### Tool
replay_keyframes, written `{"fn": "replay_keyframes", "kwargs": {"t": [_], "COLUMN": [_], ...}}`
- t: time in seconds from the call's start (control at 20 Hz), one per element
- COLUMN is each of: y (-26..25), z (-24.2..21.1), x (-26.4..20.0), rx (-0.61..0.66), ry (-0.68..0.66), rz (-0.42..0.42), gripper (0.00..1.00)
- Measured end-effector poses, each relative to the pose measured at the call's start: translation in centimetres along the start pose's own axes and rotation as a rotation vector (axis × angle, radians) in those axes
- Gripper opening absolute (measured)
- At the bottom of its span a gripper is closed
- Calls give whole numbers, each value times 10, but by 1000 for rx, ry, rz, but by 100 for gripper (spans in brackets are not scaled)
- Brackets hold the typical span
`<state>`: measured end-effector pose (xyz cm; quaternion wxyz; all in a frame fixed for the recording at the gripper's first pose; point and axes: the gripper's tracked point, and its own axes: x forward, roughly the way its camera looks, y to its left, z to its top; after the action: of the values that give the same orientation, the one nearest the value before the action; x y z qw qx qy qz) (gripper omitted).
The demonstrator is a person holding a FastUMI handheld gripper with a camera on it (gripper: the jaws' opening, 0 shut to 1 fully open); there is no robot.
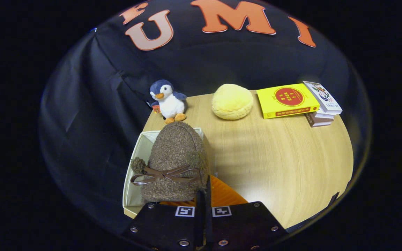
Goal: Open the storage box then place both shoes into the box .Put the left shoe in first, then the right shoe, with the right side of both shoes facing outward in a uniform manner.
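A brown fuzzy shoe [176, 157] with a brown bow across it hangs just ahead of my fingers, toe pointing away from me. It sits over the open white storage box [139, 153], covering most of the inside. My gripper [203, 190] is shut, its fingers pressed together on the shoe's near right edge. An orange ribbed surface [223, 197] shows right beside the fingers; I cannot tell if it belongs to the shoe or the box. Whatever is in the box under the shoe is hidden.
The box stands at the left edge of a wooden table [284, 164]. Beyond it sit a penguin plush [168, 101], a round yellow plush [231, 101], and a yellow book [286, 100] beside a small stack of books [321, 106].
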<state>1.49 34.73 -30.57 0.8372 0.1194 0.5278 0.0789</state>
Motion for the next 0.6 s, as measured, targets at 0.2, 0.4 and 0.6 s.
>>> {"fn": "replay_keyframes", "kwargs": {"t": [0.2,0.4,0.6], "y": [23,33,32], "z": [-10,-24,-3], "x": [29,36,14], "rx": [-29,-60,-82], "ry": [24,59,-13], "rz": [-41,-46,-13], "gripper": [4,24,46]}}
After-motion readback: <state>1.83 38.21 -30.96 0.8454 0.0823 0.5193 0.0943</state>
